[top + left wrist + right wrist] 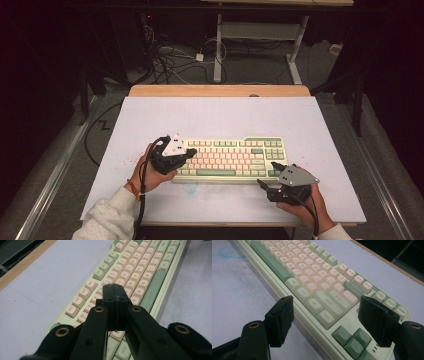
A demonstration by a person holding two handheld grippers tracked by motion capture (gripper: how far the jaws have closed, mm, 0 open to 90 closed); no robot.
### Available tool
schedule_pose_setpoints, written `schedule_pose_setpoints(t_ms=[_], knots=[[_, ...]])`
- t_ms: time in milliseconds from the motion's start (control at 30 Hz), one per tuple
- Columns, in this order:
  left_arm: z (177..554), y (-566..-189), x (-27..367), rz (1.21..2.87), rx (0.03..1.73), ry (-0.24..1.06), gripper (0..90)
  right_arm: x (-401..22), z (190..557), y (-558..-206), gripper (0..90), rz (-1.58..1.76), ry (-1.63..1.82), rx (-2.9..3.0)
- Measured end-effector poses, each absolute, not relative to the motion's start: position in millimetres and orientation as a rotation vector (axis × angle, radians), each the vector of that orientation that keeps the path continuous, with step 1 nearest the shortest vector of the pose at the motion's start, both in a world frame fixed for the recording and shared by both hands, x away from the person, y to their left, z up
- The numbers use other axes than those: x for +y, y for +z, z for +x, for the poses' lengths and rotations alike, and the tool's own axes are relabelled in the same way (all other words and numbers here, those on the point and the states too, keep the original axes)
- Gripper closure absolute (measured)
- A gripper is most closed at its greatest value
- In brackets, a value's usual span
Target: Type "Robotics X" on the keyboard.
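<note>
A pale green keyboard (230,159) with cream and green keys lies across the middle of the white table. My left gripper (191,153) hovers over its left end. In the left gripper view that gripper (116,291) is shut with nothing in it, its tips just above the cream keys (135,272); I cannot tell if they touch. My right gripper (268,174) sits at the keyboard's right front corner. In the right gripper view it (329,320) stands open, one jaw off the front edge, the other over the right end, with the green arrow keys (352,338) between them.
The white table mat (150,120) has bare room to the left, right and behind the keyboard. A wooden strip (220,90) borders its far edge. Beyond lie floor cables (170,55) and a desk frame (260,35). A faint blue smudge (192,187) marks the mat.
</note>
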State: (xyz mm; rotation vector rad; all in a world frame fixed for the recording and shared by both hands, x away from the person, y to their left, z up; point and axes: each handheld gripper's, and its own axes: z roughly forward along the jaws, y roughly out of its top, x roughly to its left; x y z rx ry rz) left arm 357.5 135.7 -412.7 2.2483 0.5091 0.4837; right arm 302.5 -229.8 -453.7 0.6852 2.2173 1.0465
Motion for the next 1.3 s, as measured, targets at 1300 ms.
schedule_pose_setpoints(t_ms=[1300], knots=[[347, -438, 86, 2.414, 0.359, 0.397, 87.5, -224, 302, -457, 29.3, 0.667, 1.031, 2.249]])
